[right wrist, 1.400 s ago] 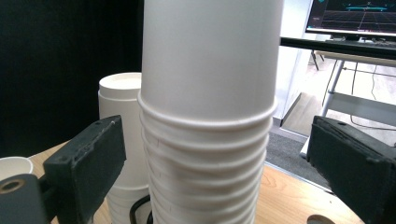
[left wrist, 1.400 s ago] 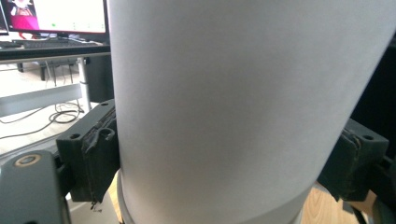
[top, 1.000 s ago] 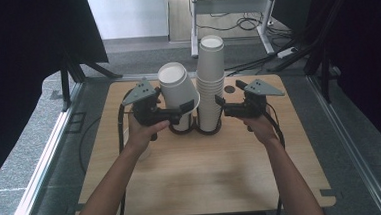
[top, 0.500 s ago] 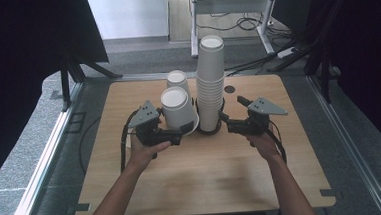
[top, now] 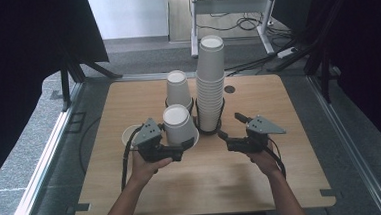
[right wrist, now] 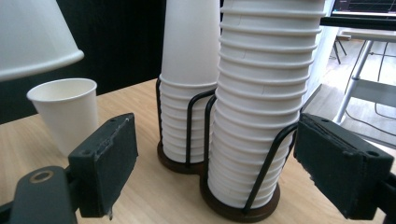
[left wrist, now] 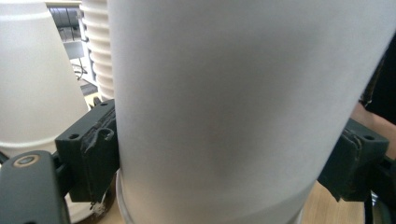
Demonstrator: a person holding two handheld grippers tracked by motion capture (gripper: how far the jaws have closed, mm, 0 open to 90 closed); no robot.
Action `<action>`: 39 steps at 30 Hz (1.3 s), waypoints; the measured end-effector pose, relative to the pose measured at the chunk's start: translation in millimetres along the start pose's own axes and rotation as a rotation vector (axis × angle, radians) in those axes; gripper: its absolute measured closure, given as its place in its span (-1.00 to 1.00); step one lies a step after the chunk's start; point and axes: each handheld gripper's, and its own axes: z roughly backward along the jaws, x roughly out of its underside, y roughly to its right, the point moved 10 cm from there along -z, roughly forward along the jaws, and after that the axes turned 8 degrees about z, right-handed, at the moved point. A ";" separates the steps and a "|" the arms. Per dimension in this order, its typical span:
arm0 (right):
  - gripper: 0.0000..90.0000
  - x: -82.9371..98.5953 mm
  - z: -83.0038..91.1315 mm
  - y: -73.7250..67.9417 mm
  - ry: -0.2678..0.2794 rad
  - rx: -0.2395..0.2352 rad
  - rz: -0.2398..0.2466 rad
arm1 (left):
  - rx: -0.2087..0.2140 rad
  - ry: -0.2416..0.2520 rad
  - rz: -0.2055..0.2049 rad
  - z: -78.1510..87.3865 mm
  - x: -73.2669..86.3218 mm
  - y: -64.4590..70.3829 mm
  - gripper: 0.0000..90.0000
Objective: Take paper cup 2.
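Lowered nearer table: paper cup (top: 179,124) clamped in left gripper (top: 186,144) | right gripper (top: 228,126) open, idle | set down upright, beside standing cup (top: 130,136).

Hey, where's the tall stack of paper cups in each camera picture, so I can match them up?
High view: tall cup stack stands just right of centre, in the wire holder.
Left gripper view: a ribbed strip at the upper left, behind the gripped cup.
Right gripper view: right of centre, nearest the camera.
Shared landmark: the upside-down cup held in the left tongs; it is huge in the left gripper view and sits at the top left in the right gripper view.
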 end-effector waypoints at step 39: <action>-0.69 19.6 19.4 -37.6 -0.008 -0.094 0.005 | -0.086 -0.154 -0.058 -22.3 60.4 -1.3 -0.72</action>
